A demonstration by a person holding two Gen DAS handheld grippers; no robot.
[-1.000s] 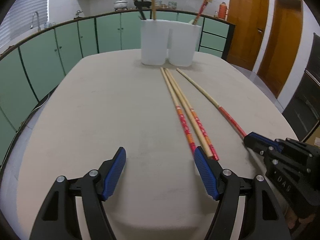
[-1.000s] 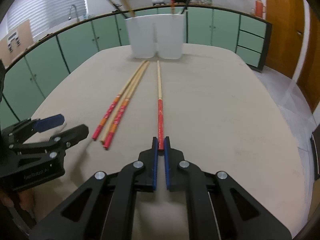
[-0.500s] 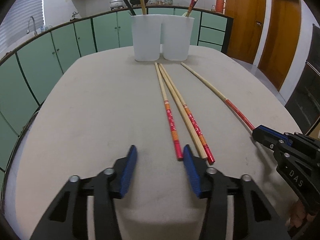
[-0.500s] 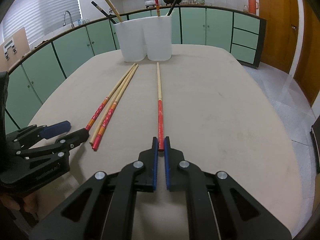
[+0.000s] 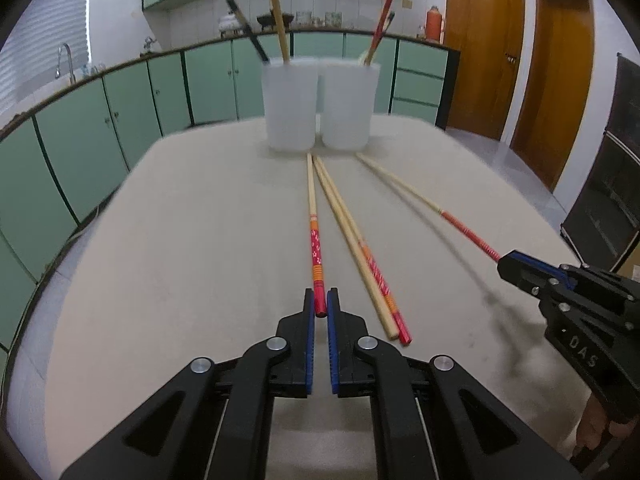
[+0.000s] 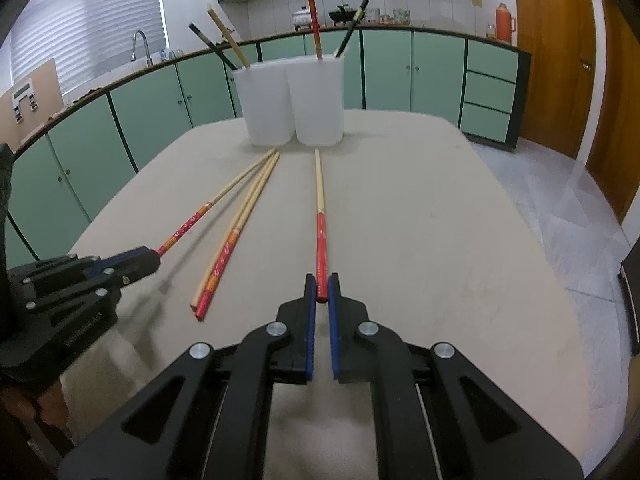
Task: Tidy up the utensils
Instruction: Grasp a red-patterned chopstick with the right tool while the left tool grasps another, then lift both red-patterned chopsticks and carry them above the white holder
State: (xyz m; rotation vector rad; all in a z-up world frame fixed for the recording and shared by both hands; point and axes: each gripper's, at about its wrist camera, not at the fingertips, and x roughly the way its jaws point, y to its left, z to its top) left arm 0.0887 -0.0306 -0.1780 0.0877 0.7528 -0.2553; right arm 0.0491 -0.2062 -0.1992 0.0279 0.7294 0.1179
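L gripper (image 5: 320,307) is clenched on the red end of the patterned chopstick (image 5: 314,240); R gripper (image 6: 322,290) is clamped on the red end of the plain-red chopstick (image 6: 321,236). Both sticks lie on the table (image 6: 420,220), tips pointing at the 2 white holders (image 6: 296,100). 2 more chopsticks (image 5: 360,256) lie loose between them.

To do it well: lift the gripped ends 1st, keep grip firm since the hold is at the very end & the stick will want to pivot, then tip each stick upright before lowering into a holder; avoid nudging the loose pair.

L view shows R gripper's shadow; R view shows the sink & window blinds.
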